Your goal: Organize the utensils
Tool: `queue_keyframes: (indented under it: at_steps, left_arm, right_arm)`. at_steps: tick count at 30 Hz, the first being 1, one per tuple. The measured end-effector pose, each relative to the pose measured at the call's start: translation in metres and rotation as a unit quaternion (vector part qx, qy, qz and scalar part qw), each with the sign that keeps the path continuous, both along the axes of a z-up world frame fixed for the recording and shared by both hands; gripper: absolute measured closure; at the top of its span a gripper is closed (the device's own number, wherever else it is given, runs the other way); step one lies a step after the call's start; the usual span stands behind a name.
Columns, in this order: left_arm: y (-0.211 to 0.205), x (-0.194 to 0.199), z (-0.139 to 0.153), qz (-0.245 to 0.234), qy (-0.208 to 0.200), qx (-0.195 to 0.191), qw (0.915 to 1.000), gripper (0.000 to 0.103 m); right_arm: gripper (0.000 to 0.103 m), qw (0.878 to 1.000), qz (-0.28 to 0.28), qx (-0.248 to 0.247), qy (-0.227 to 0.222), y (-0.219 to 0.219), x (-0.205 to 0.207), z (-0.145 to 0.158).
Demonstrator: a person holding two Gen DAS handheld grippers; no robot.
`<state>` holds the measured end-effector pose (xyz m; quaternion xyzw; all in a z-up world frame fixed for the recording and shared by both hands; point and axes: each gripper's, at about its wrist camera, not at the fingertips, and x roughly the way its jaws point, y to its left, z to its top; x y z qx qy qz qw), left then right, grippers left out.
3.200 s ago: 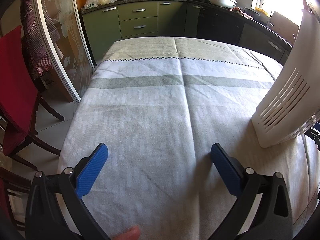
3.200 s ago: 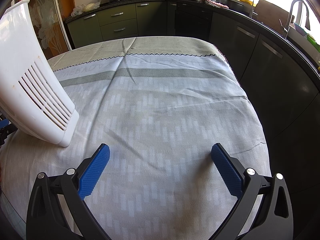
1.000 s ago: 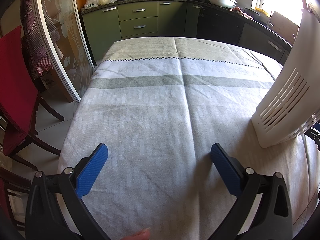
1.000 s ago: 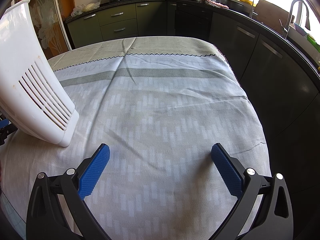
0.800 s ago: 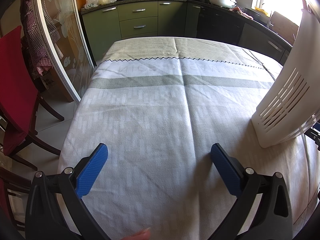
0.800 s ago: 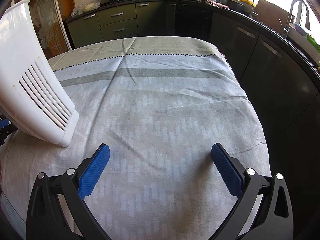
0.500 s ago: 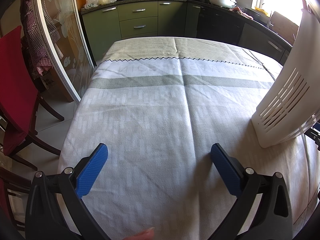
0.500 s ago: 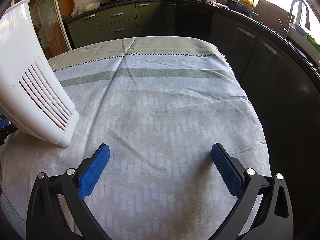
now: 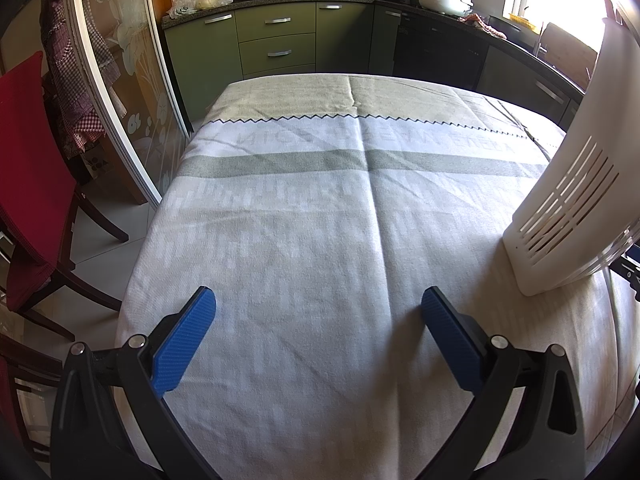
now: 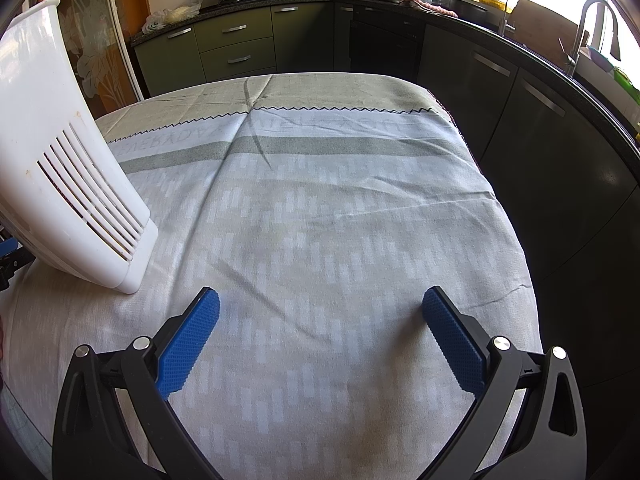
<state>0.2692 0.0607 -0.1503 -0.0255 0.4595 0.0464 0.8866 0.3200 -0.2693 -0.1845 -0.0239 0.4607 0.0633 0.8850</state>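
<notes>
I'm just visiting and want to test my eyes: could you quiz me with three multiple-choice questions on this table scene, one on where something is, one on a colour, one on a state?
1. Where does the white basket stand relative to the two grippers?
A. between them
B. left of both
C. right of both

2. What colour are the fingertips?
A. red
B. blue
C. green

3. How are the left gripper and right gripper?
A. both open, empty
B. both shut on spoons
C. one open, one shut

Answers: 1 A, it is at the right edge of the left view and the left edge of the right view. 2 B, the pads are blue. 3 A, wide gaps show only tablecloth.
</notes>
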Motion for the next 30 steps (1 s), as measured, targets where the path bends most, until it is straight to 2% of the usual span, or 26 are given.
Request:
queue_keyframes:
  at_steps: [30]
  left_arm:
    - [-0.0007,0.0002,-0.0001,0.0,-0.001,-0.001,1.0,0.006]
  right_arm:
    - [0.003,1.0,-0.001,-0.001,0.0,0.0002,-0.0004,0.0]
